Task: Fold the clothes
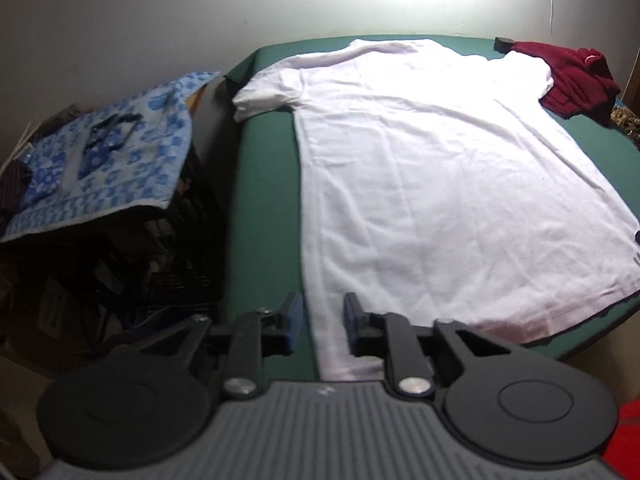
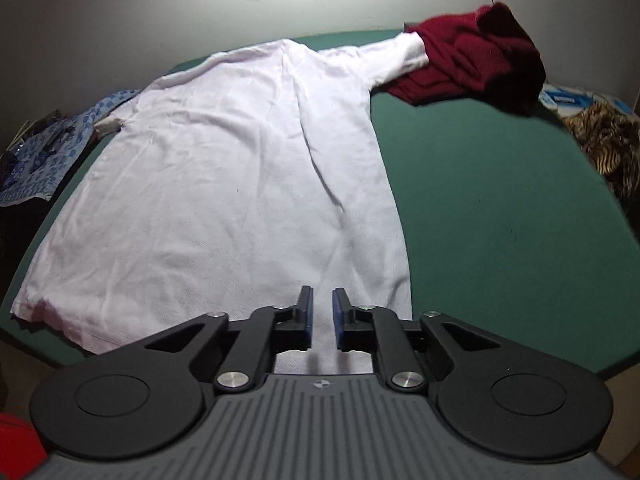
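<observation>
A white short-sleeved shirt [image 1: 432,184] lies flat on the green table [image 1: 264,184], collar end far, hem near. It also shows in the right wrist view [image 2: 224,184]. My left gripper [image 1: 323,312] is open and empty over the shirt's near left hem corner. My right gripper [image 2: 322,304] is open with a narrow gap and empty, over the hem near the shirt's right side edge. A dark red garment [image 2: 476,60] lies bunched at the far right, touching the shirt's right sleeve; it also shows in the left wrist view [image 1: 576,76].
A blue floral cloth [image 1: 108,156] covers a dark crate left of the table, seen too in the right wrist view [image 2: 52,148]. A tiger-striped fabric [image 2: 612,140] lies off the table's right edge. A wall stands behind the table. Bare green surface [image 2: 500,208] lies right of the shirt.
</observation>
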Motion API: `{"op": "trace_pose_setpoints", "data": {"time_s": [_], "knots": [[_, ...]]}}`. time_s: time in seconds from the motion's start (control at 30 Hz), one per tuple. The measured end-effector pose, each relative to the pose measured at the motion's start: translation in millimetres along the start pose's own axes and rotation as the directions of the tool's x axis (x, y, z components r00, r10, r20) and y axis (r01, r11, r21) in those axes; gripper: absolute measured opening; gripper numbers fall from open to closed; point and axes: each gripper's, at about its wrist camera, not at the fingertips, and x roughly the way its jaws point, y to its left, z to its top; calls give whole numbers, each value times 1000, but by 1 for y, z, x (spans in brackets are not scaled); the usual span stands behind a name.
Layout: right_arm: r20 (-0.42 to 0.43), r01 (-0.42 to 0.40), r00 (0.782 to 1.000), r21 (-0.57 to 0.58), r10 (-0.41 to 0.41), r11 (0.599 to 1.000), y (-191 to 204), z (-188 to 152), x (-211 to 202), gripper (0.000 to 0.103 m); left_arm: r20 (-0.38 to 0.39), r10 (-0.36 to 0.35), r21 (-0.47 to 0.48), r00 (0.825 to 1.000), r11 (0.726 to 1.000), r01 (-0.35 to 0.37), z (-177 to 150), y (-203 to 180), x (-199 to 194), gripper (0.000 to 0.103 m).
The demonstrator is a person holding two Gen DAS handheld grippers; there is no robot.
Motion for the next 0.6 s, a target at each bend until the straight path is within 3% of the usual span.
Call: {"op": "trace_pose_setpoints", "data": {"time_s": [0.07, 0.2, 0.33, 0.43, 0.6], "knots": [[-23, 16, 1000, 34, -16, 999, -1, -4, 7, 7, 9, 3, 18, 1000, 1000, -3, 4, -19, 15, 31], [-58, 80, 995, 59, -76, 995, -12, -12, 2, 8, -56, 45, 101, 997, 994, -39, -1, -44, 47, 41], [-64, 85, 995, 100, -79, 991, -23, -7, -5, 8, -84, 51, 117, 995, 992, -41, -10, -34, 56, 52], [12, 56, 998, 102, -57, 993, -27, 28, -21, 9, -79, 44, 110, 996, 993, -36, 5, -27, 47, 44], [149, -6, 989, 81, -6, 997, -41, 121, -39, 14, 64, 36, 92, 997, 995, -42, 82, -29, 20, 53]]}}
